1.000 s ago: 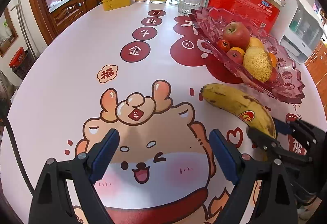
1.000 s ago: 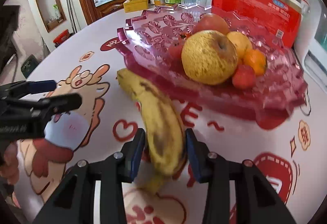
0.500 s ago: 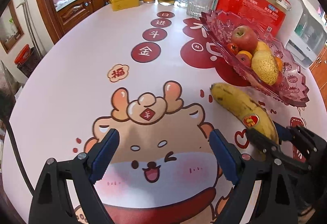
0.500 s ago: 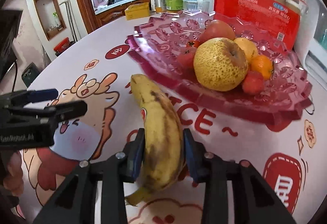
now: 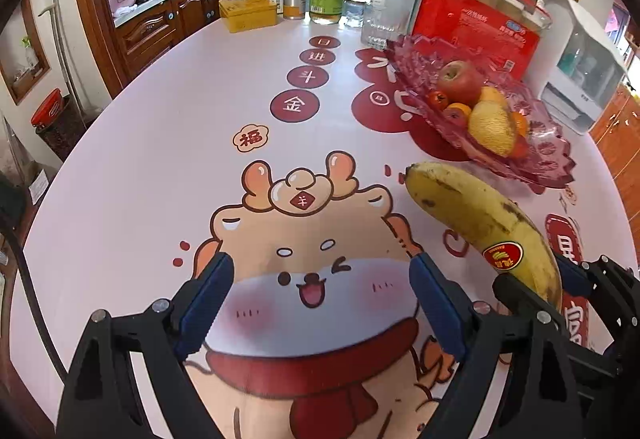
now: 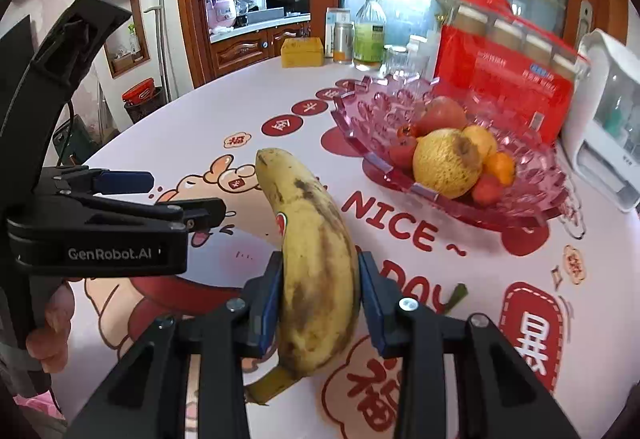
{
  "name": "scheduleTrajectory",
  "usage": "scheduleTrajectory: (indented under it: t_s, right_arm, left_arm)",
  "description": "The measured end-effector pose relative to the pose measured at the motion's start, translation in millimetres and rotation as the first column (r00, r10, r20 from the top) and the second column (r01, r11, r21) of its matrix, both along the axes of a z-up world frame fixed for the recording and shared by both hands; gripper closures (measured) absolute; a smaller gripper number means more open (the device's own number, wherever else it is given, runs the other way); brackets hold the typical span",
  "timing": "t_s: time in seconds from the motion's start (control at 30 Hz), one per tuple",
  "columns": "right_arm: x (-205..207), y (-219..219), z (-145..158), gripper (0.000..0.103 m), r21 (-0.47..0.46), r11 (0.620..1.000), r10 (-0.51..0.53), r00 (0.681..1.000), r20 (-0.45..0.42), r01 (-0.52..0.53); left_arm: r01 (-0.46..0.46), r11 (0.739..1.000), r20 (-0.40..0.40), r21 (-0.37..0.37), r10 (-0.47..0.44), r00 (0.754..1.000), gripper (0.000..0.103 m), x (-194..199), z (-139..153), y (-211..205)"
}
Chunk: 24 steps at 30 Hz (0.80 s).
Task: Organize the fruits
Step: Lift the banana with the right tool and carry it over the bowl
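Colours & patterns on your table

Your banana (image 6: pixel 316 271) is yellow w/ brown-black streaks & a red-green sticker. Bowl (image 6: pixel 532 175) is clear pink, cut w/ a flower pattern; in it a speckled yellow pear (image 6: pixel 444 163), red apple (image 5: pixel 458 81), orange mandarin (image 6: pixel 500 167). Cloth (image 5: pixel 168 127) is pale pink w/ a tan cartoon dragon, red scarf, dark-red discs w/ white characters, red "NICE". Your gripper (image 6: pixel 318 303) is black w/ blue pads (image 6: pixel 270 303). Box (image 5: pixel 476 27) behind is red; tin (image 5: pixel 248 13) is yellow.

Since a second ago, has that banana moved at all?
Yes. The banana, clamped in the right gripper, has lifted off the tablecloth, its tip nearer the pink fruit dish.
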State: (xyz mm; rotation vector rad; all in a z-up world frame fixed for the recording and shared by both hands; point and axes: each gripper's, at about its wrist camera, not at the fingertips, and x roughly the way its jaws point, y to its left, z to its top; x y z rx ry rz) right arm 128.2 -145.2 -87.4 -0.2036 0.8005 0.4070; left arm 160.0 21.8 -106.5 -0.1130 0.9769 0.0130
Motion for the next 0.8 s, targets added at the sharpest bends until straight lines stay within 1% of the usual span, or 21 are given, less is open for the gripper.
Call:
scheduleTrajectory:
  t_s: [0.17, 0.37, 0.47, 0.57, 0.63, 0.73, 0.8]
  right_arm:
    - [-12, -7, 24, 0.067, 0.017, 1.0, -0.026, 0.999, 0.04, 0.026]
    - [-15, -22, 59, 0.067, 0.043, 0.996, -0.087, 0.993, 0.081, 0.084]
    - [-6, -30, 81, 0.067, 0.063, 0.992, -0.118, 0.989, 0.091, 0.113]
    - [7, -39, 106, 0.067, 0.082, 0.986, -0.151, 0.984, 0.092, 0.144]
    - [17, -43, 123, 0.067, 0.097, 0.983, -0.166, 0.983, 0.084, 0.158]
    - [36, -51, 150, 0.067, 0.109, 0.977, -0.191, 0.978, 0.085, 0.182]
    - [50, -55, 164, 0.067, 0.104, 0.973, -0.214, 0.973, 0.09, 0.205]
  left_arm:
    - [0.028, 1.0, 0.024, -0.009, -0.028, 0.999, 0.014, -9, 16, -4]
    - [0.093, 0.995, 0.073, 0.037, -0.096, 0.993, 0.014, -9, 47, -21]
    - [0.122, 0.992, 0.083, 0.031, -0.124, 0.989, 0.01, 1, 65, -27]
    - [0.143, 0.99, 0.098, 0.021, -0.144, 0.985, 0.009, 15, 89, -30]
    - [0.15, 0.988, 0.118, 0.04, -0.154, 0.981, 0.007, 26, 107, -34]
    - [0.16, 0.985, 0.158, 0.068, -0.169, 0.973, 0.0, 42, 137, -40]
    - [0.162, 0.983, 0.19, 0.09, -0.176, 0.966, 0.0, 55, 157, -45]
